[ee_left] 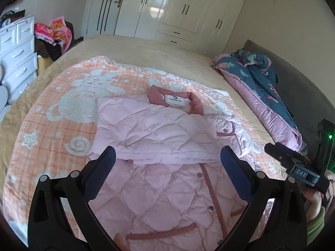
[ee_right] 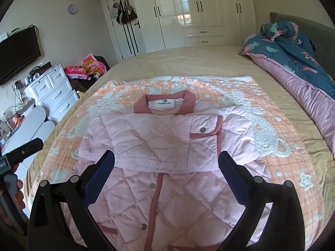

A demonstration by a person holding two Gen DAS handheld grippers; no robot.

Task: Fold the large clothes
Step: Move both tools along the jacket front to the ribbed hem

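Pink quilted jacket (ee_right: 167, 146) on patterned blanket (ee_right: 272, 125)

A lived-in home bedroom. A wide bed (ee_right: 188, 62) with a tan cover fills the middle, a rumpled floral duvet (ee_right: 293, 52) heaped at 2 o'clock against a grey headboard (ee_right: 303, 25). Glossy white built-in wardrobes (ee_right: 188, 10) span 12 o'clock, with handbags (ee_right: 123, 12) hanging on the door beside them. At 9 o'clock stand a white chest of drawers (ee_right: 54, 92) and a wall-mounted television (ee_right: 18, 52); a round clock (ee_right: 72, 9) hangs at 11.
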